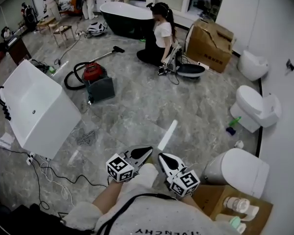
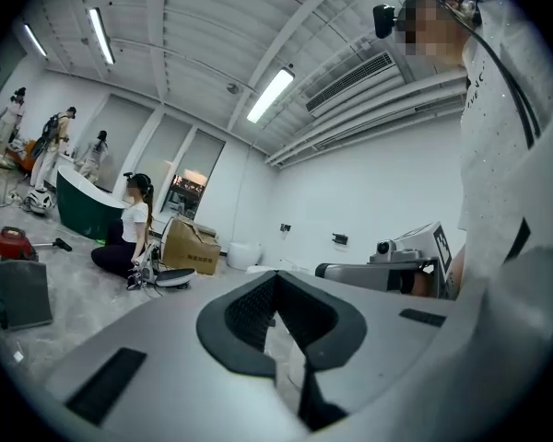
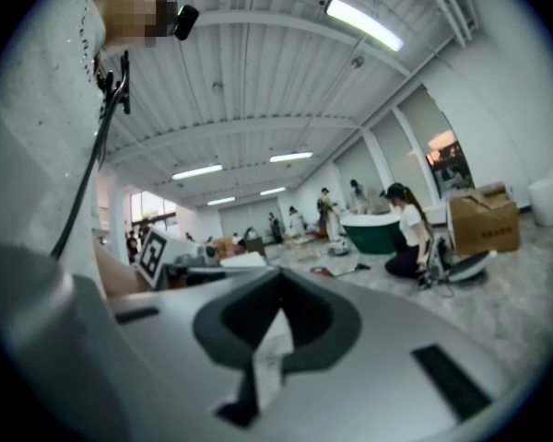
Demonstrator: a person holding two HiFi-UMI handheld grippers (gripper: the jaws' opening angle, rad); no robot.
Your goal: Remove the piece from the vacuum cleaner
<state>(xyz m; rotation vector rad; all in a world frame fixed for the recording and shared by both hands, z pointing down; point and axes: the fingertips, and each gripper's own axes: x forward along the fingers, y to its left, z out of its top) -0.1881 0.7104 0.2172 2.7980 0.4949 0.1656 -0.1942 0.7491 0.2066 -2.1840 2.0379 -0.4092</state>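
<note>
Your left hand-held gripper (image 1: 146,151) and right hand-held gripper (image 1: 162,157) both have their jaws together, holding nothing. The red vacuum cleaner (image 1: 93,73) sits on the floor (image 1: 137,109), well apart from both, near the white tub (image 1: 34,106).

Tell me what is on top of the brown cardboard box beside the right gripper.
On the brown cardboard box lie pale plastic bottles, one with a green cap. The picture's edge hides part of the box.
</note>
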